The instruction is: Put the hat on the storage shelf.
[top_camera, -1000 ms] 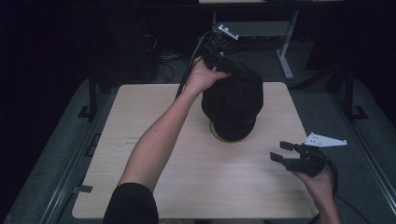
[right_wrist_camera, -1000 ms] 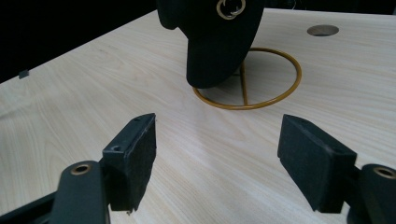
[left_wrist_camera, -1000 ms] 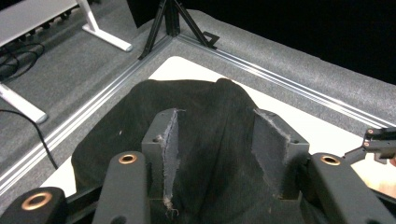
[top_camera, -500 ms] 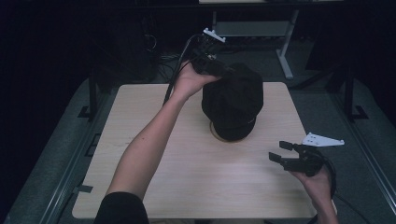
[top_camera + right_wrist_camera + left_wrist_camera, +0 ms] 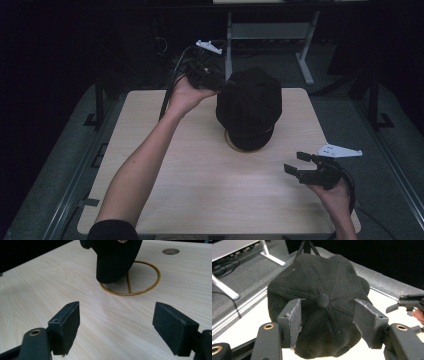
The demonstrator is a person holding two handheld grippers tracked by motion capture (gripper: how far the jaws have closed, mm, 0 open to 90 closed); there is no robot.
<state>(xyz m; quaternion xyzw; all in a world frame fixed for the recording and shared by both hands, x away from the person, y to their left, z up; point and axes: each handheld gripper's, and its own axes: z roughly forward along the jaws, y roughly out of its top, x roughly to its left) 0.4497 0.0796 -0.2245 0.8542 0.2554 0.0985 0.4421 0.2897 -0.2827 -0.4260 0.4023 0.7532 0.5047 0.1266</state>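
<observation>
Backing off the cap [image 5: 249,107] looks like the step in hand: the left gripper [image 5: 220,84] sits at the cap's far left edge, and its jaws have just been opening, now wide. In the left gripper view its pads [image 5: 295,320] flank the crown button with nothing pinched. The cap sits on a wire stand [image 5: 140,291] mid-table [image 5: 200,190], brim toward the person. To do it well, I'd pull straight away without snagging fabric, so the cap stays seated on the stand. The right gripper [image 5: 298,164] hovers near the table's right front, jaws wide, empty. No brand, label or writing readable anywhere.
</observation>
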